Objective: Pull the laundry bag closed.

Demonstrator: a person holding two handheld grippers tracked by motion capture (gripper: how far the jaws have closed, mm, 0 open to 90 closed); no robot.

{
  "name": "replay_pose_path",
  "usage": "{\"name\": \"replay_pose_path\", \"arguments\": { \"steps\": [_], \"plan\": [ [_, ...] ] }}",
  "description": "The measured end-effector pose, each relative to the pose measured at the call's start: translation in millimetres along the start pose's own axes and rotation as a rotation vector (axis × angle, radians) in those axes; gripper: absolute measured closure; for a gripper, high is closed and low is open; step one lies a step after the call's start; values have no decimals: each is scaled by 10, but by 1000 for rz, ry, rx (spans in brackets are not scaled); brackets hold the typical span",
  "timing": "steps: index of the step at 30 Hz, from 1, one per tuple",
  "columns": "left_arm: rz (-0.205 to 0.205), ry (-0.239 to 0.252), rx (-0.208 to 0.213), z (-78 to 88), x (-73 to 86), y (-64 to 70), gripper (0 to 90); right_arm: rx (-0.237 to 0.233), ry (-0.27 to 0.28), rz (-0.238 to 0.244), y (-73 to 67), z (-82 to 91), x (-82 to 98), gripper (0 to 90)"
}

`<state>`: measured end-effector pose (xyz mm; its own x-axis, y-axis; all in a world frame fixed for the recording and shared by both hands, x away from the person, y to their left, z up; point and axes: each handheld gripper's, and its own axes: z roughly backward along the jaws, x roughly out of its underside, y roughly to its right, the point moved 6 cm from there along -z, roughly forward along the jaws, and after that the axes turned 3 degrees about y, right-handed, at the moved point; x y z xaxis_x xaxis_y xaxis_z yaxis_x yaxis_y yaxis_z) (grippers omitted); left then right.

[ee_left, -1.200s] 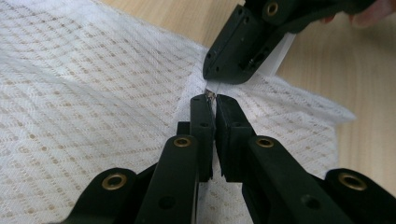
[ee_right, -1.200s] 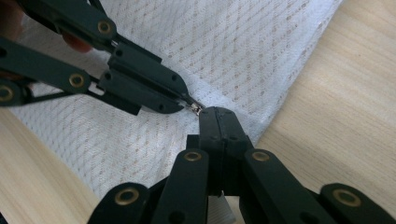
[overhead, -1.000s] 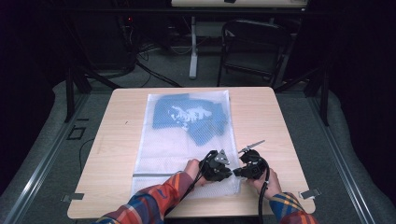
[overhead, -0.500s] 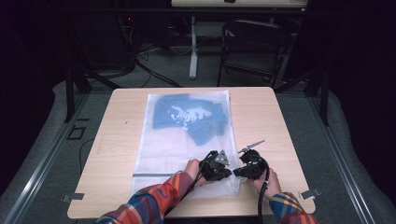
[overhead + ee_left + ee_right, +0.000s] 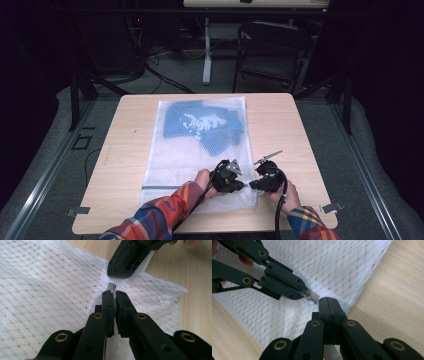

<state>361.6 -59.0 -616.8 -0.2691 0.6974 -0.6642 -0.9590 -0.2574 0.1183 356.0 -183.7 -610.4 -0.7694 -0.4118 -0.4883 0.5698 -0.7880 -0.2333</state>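
Note:
A white mesh bag lies flat on the wooden table, with a blue garment inside its far half. At the bag's near right corner my two grippers meet tip to tip. My left gripper is shut on the small metal zipper pull, which also shows in the right gripper view as the zipper pull. Facing it, my right gripper is shut on the bag's mesh edge right beside the pull. In the high view the left gripper and right gripper almost touch.
A grey strip runs across the bag near the front. Bare wood lies left and right of the bag. A dark chair and a table leg stand on the floor beyond the table's far edge.

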Motion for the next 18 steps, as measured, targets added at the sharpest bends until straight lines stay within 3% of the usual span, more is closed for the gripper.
{"name": "replay_pose_path", "arguments": {
  "steps": [13,16,18],
  "plan": [
    [35,-4,31,126,130,-58,867,17,-30,26,3,16,2,900],
    [42,0,31,124,131,-59,866,15,-14,8,-24,-2,-12,900],
    [48,1,33,125,133,-64,866,16,-45,12,-14,16,-14,900]
  ]
}}
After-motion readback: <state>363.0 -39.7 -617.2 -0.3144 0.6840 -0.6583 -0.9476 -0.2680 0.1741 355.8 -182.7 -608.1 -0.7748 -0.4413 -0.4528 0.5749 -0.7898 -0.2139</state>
